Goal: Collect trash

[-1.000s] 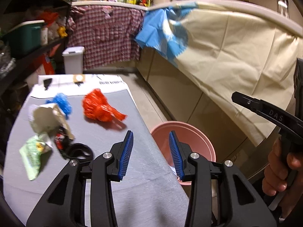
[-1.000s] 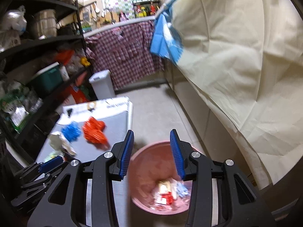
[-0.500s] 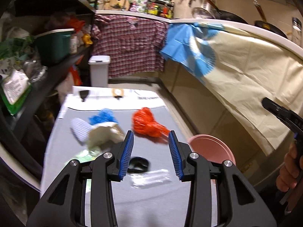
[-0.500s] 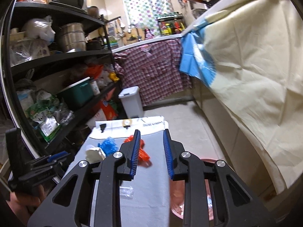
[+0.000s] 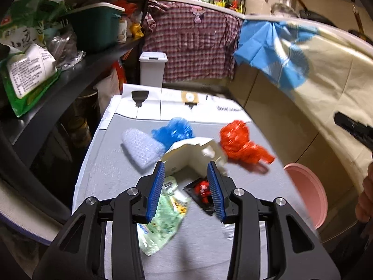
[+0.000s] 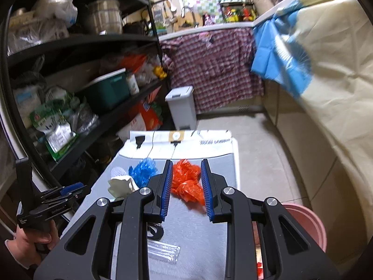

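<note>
Trash lies on a grey-covered table [image 5: 112, 172]: a white carton [image 5: 193, 156], a blue crumpled bag [image 5: 173, 131], a red crumpled bag [image 5: 242, 145], a pale mesh pad [image 5: 141, 150], a green wrapper [image 5: 160, 219] and a black-and-red wrapper [image 5: 202, 192]. My left gripper [image 5: 186, 186] hovers open over the wrappers, with the carton just beyond its tips and nothing held. My right gripper [image 6: 186, 186] is open with a narrow gap and holds nothing. The red bag [image 6: 186, 182] shows through that gap, farther off on the table. A pink bin [image 6: 305, 224] stands on the floor at the table's right.
A clear plastic sleeve [image 6: 163, 252] and a black ring [image 6: 156, 231] lie near the table's front. Black shelves [image 6: 77, 44] crowded with goods line the left side. A white pedal bin [image 6: 181, 107] stands beyond the table. Cloth-draped counters [image 6: 326, 70] run along the right.
Both grippers have swung away from the pink bin to over the table. The right jaws have narrowed. The left gripper has come closer to the white carton.
</note>
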A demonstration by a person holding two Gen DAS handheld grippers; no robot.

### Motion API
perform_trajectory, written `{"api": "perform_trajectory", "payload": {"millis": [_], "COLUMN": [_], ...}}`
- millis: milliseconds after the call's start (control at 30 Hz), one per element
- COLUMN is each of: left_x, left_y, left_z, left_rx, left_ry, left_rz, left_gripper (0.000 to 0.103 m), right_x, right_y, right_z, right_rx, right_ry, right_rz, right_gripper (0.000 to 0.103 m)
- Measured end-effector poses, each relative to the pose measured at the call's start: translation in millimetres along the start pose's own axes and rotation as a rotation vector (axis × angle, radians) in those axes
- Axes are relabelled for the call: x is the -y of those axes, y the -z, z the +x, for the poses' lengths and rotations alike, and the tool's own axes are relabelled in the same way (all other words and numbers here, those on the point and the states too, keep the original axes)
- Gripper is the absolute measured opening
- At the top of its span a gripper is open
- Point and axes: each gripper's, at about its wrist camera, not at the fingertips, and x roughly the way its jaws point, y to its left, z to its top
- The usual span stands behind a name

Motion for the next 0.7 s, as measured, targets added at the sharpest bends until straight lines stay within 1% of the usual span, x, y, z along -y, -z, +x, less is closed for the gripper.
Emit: {"api": "perform_trajectory", "payload": {"millis": [100,200,300,400,467,567,700], "left_x": [-7,-11,-13,-14,-15,-18,-19], "left_y": [5,5,3,2,-1,-4,-6], "left_z": [17,26,37,48,56,66,81], "left_rx": [-0.035,-0.042,-0.054,-0.061,-0.066,-0.073,-0.085], "left_ry": [-0.008,-0.015,-0.014,-0.018,-0.021,-0.012,-0.005], "left_rz": [0.01,0.018,0.023,0.03,0.032,0.024,0.027], "left_gripper": [0.038,0.038,0.038,0.038,0.038,0.038,0.038], "right_x": [-1,0,3,5,8,10,17], "right_y": [9,16,22,26,29,36,41], "right_z": [33,60,79,102,116,132,148], "right_rx": [-0.052,-0.097,-0.13,-0.16,-0.187,-0.221,-0.25], "right_ry": [-0.006,-0.008,-0.019,-0.025,-0.034,-0.027,-0.026], "right_rz": [-0.016,-0.02,-0.011,-0.023,-0.025,-0.052,-0.053], "right_gripper": [0.026,0.026,0.028,0.034,0.048,0.049,0.049]}}
